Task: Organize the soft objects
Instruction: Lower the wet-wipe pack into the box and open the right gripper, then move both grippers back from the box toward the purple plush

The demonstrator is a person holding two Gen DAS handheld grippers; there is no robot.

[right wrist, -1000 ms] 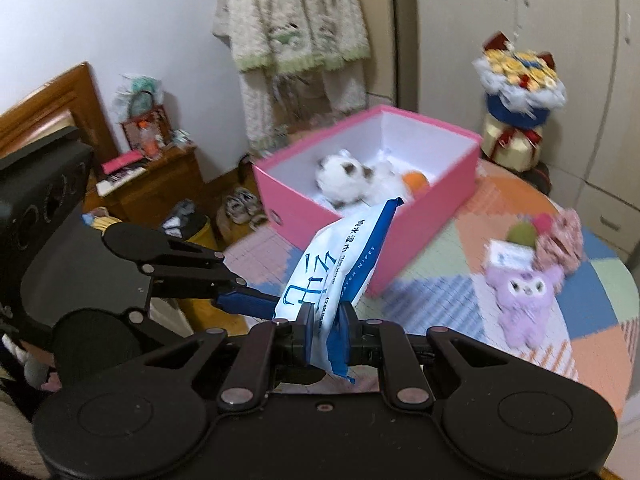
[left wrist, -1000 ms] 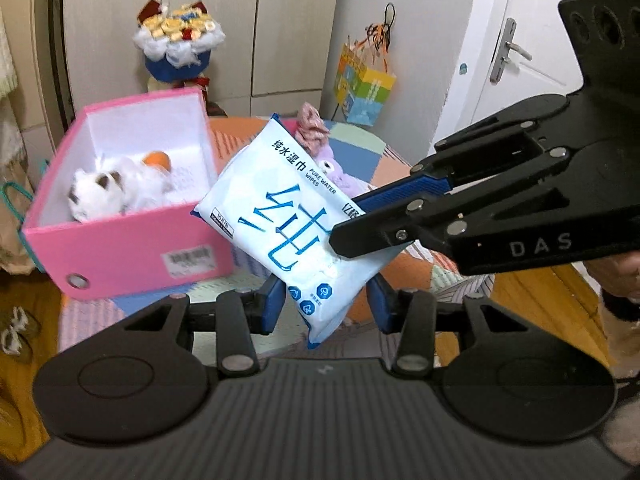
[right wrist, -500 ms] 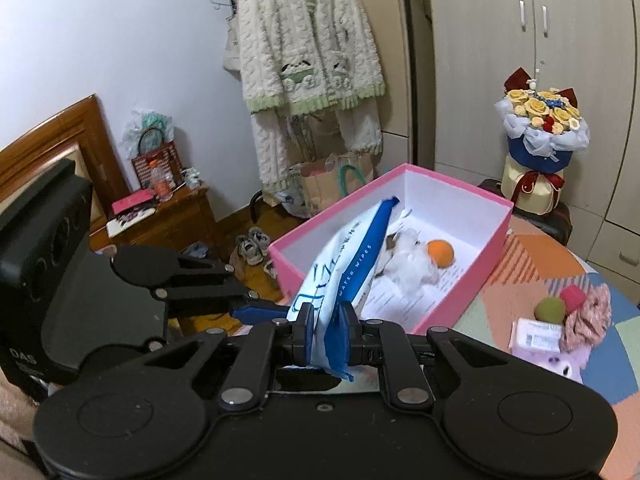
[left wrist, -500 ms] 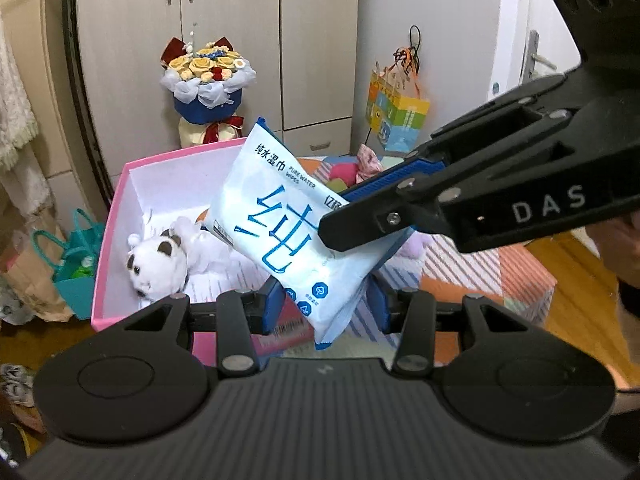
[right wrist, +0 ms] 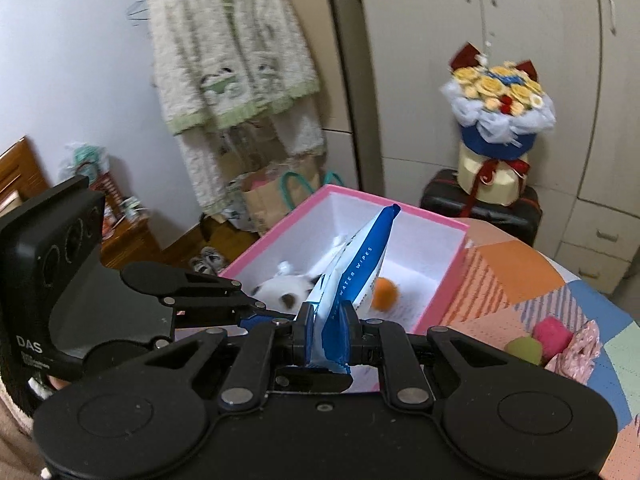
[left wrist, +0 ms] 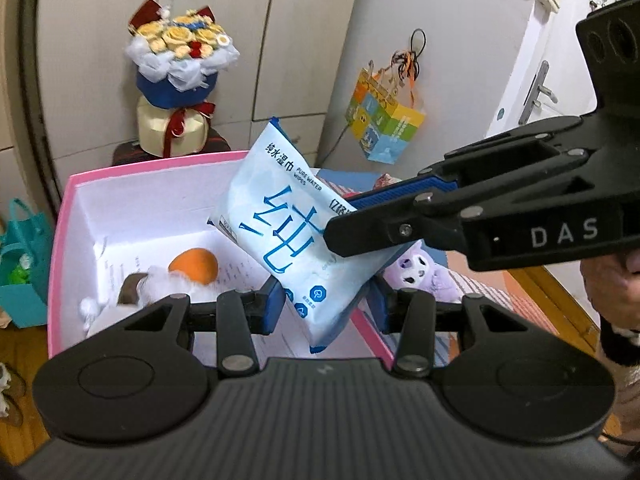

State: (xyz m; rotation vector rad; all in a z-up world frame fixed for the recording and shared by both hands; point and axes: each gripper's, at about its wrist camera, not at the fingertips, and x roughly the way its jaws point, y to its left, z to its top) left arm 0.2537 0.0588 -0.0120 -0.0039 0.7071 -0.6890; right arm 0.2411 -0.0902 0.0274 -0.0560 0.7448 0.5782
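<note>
Pink box (left wrist: 60, 248) now directly beneath, no longer off to the side. Wipes pack (left wrist: 296, 236) carried over its opening, clamped by 2 grippers: left gripper (left wrist: 326, 300), right gripper (right wrist: 327, 330). Release probably next.

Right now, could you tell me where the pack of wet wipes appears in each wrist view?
Left wrist: pack of wet wipes at centre, flat face to the camera, above the pink box.
Right wrist: the pack at centre, edge-on.
Shared landmark: the flower bouquet, upper left in the left view, upper right in the right.
</note>
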